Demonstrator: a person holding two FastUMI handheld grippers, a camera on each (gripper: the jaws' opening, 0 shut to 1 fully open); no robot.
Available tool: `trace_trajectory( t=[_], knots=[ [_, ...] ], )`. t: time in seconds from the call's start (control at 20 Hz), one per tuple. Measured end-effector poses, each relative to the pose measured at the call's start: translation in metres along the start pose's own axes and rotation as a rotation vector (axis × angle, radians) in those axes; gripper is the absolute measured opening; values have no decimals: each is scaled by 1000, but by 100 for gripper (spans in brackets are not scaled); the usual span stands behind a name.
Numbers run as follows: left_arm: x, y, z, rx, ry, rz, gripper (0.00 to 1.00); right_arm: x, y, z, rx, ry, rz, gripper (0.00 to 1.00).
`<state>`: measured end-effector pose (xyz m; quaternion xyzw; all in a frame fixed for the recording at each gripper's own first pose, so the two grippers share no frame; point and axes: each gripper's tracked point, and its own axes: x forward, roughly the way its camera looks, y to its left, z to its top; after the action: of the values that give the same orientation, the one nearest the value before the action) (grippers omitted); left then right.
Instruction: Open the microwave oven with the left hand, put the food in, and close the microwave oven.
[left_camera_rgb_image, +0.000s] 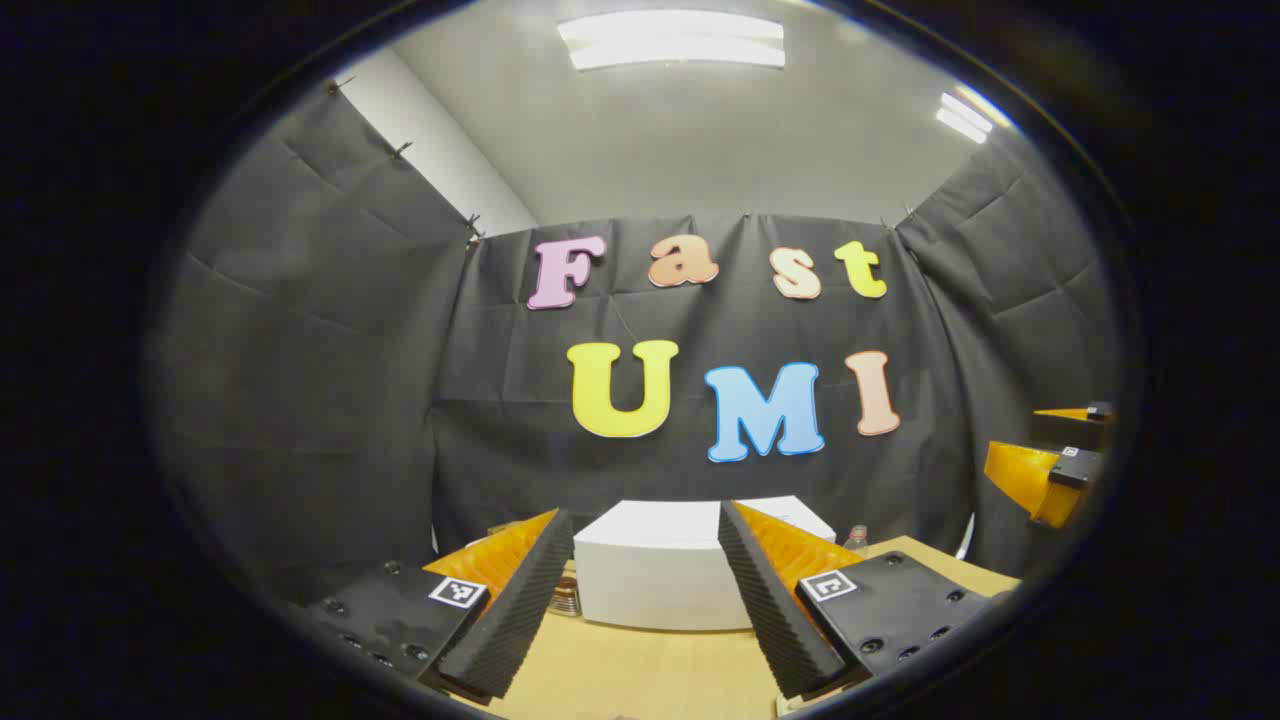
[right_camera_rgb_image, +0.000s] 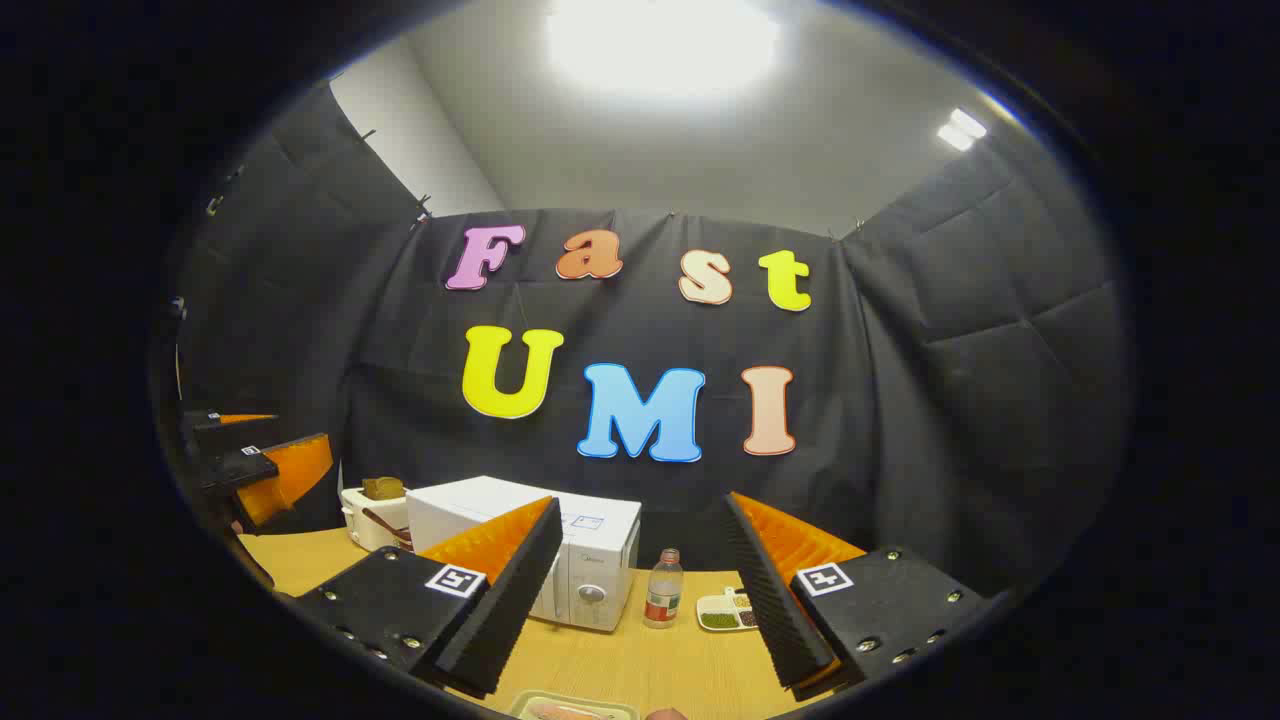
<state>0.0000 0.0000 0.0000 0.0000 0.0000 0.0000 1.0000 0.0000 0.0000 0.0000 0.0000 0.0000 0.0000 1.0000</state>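
Microwave oven (right_camera_rgb_image: 560, 560) — a white box with its door closed and a round knob on the front — stands toward the back of the wooden surface (right_camera_rgb_image: 640, 665), near the black cloth wall. In the right gripper view a small bottle (right_camera_rgb_image: 663, 588) with a red label stands just beside its right side, and further right lies a divided white tray (right_camera_rgb_image: 725, 612) with green and dark contents. To the oven's left sits a white container (right_camera_rgb_image: 372, 515) holding something brown. At the near edge of the surface a pale tray of food (right_camera_rgb_image: 575, 709) peeks in, between the right gripper's (right_camera_rgb_image: 628, 655) jaws, which are spread wide and hold nothing. The oven lies ahead of them, partly behind the left jaw.

In the left gripper view the microwave oven (left_camera_rgb_image: 660, 570) sits straight ahead, framed between the left gripper's (left_camera_rgb_image: 645, 660) jaws — wide apart and empty, well short of it. The bottle (left_camera_rgb_image: 856, 540) shows past the right jaw.
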Motion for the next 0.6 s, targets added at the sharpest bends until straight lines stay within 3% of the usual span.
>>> trace_trajectory(
  t=[0.6],
  knots=[
    [12,-22,-13,1,14,-57,98,-1,-24,-15,8,40,-74,97]
  ],
)
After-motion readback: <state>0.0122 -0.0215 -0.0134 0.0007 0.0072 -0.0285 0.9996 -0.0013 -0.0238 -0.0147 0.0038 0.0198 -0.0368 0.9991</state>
